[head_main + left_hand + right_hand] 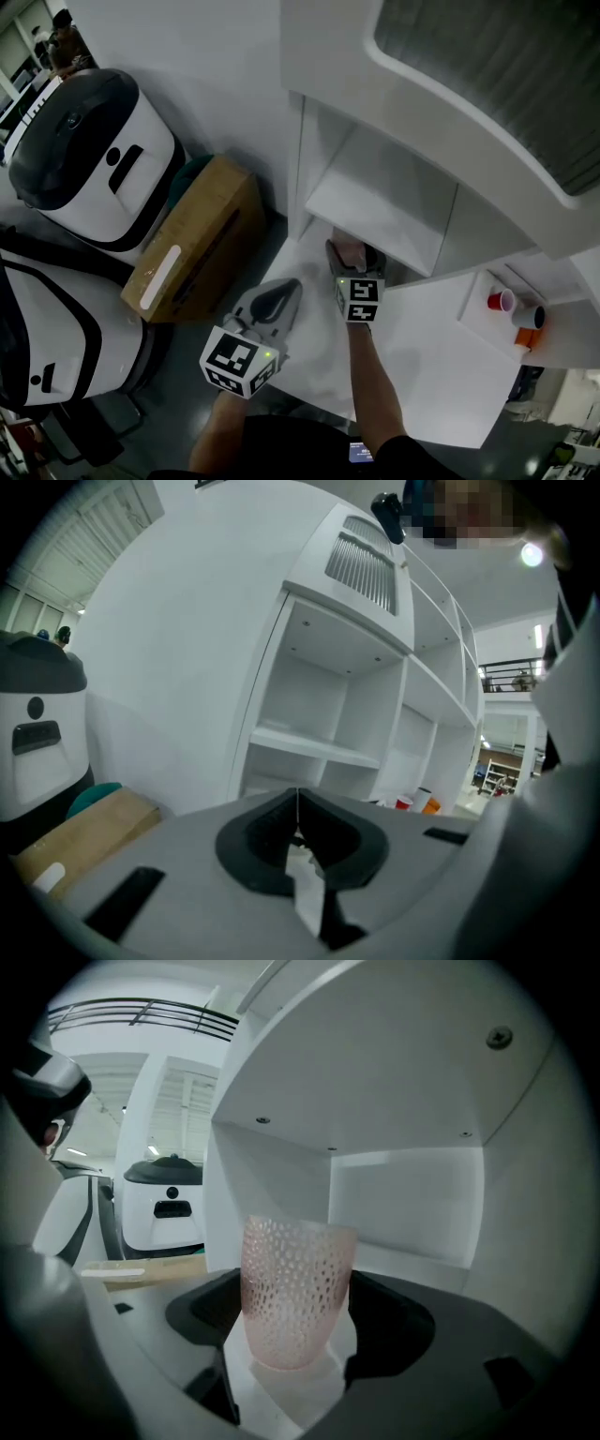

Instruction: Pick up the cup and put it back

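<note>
Just one dotted cup (pixel 295 1293), seemingly pink

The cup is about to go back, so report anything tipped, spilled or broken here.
Nothing stands out. The pink cup sits upright in the right gripper, whole and with no spill showing, by the white shelf. The left gripper is shut, empty.

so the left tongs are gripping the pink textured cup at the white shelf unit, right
No, it is the right tongs that grip the pink textured cup at the white shelf unit; the right gripper view shows the cup between them. The left tongs are shut on nothing.
</note>
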`<state>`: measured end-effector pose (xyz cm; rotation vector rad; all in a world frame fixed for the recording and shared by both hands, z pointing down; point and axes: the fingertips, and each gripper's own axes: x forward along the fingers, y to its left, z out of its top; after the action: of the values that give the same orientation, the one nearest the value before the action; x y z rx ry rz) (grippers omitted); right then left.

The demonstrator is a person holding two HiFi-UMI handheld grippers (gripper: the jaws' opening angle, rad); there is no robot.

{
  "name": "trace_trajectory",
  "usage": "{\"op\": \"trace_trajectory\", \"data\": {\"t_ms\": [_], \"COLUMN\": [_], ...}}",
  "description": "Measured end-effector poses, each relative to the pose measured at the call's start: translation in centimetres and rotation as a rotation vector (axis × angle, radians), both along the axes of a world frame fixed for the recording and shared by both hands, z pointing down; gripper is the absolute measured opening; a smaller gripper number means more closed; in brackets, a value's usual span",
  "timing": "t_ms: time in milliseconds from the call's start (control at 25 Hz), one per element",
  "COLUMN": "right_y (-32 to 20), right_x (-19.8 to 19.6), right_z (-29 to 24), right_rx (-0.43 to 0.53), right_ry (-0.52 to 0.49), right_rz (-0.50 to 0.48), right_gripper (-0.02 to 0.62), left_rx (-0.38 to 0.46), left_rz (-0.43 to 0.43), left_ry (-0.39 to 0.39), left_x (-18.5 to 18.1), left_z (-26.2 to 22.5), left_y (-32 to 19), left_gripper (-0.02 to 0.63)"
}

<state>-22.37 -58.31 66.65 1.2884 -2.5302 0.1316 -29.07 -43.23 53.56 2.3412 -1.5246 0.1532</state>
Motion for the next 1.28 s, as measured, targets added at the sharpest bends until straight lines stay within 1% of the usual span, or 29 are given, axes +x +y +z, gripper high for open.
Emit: {"op": "trace_trajectory", "data": {"t_ms": [240, 400, 560, 640, 760, 840, 1040, 1280], "right_y": [-1.0, -1.0, -0.8, -0.6, -0.3, -0.2, 0.4, 2.0], "right_x": [0.1, 0.2, 0.7, 0.8, 1.2, 1.5, 1.3, 2.1], "right_z": [1.5, 2.4, 2.8, 3.0, 4.3, 5.0, 4.7, 3.1], "right_rx": [-0.012, -0.020, -0.014, -0.019, -0.055, -0.072, -0.075, -0.071], "right_ry": [0.019, 0.051, 0.061, 0.085, 0.149, 0.166, 0.134, 0.086], "right_rz": [0.018, 0.014, 0.021, 0.023, 0.037, 0.039, 0.023, 0.067], "right_gripper": [0.359, 0.359, 0.359, 0.359, 0.359, 0.359, 0.359, 0.359], "left_rx": [-0.009, -0.014, -0.016, -0.020, -0.022, -0.016, -0.013, -0.003], "left_rz": [-0.025, -0.024, -0.015, -0.015, -0.012, -0.011, -0.016, -0.017], "left_ry": [-0.005, -0.005, 0.000, 0.003, 0.008, 0.009, 0.005, 0.004], "left_x": [-1.5, -1.6, -1.3, -1.2, -1.0, -0.9, -1.0, -0.4], "left_z": [0.4, 0.6, 0.7, 0.8, 0.8, 0.6, 0.4, -0.2], "left_y": [-0.6, -0.9, -1.4, -1.4, -1.5, -1.7, -1.7, -1.6], "left_gripper": [0.014, 0.014, 0.014, 0.014, 0.014, 0.014, 0.014, 0.014]}}
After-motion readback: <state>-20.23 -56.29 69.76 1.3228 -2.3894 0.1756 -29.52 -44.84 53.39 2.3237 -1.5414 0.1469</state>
